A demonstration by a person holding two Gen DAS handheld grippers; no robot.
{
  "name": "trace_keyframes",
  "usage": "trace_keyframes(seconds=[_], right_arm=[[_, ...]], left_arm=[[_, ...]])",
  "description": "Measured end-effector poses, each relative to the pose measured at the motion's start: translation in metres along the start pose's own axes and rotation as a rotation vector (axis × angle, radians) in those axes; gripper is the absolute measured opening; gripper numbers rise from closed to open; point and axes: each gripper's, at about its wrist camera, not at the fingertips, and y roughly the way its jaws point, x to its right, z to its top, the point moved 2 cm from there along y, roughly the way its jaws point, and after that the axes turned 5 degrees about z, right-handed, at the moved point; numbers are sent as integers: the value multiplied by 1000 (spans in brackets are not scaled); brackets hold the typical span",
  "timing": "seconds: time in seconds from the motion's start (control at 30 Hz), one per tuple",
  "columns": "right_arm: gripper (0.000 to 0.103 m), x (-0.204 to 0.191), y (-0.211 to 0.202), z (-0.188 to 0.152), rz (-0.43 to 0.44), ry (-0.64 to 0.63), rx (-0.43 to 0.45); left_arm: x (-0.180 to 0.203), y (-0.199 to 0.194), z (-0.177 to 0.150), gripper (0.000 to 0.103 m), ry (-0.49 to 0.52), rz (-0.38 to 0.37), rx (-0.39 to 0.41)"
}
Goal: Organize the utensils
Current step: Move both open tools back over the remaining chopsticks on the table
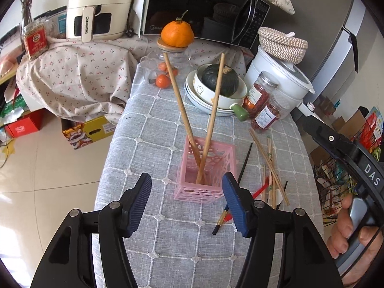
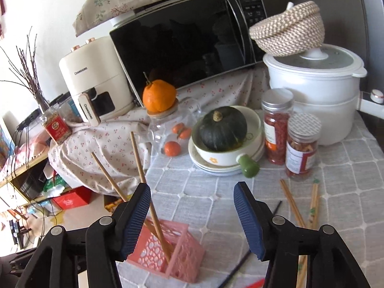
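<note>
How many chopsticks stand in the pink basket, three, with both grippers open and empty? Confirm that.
Not quite: two chopsticks stand in the pink basket, not three, as the left wrist view shows. The rest holds: the left gripper and the right gripper are both open and empty.

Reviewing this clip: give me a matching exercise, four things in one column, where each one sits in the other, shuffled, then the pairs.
Things:
1. big orange
2. dark green squash
3. two wooden chopsticks
4. woven basket

Places:
A. standing in the pink holder
B. on the white cooker's lid
C. on the glass jar's wooden lid
D. in the handled bowl

Pairs: 1-C, 2-D, 3-A, 4-B
</note>
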Motion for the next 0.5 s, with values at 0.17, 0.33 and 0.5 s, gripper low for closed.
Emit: trace_keyframes(seconds=[0.17, 0.33, 0.5], right_arm=[[80, 39, -35, -12, -75, 80, -59], [83, 84, -57, -38, -142, 179, -108], [83, 120, -67, -61, -223, 238, -210]], left_arm=[[27, -1, -17, 77, 87, -16, -38], [62, -3, -37, 78, 173, -54, -71], [95, 8, -59, 78, 265, -78, -140]])
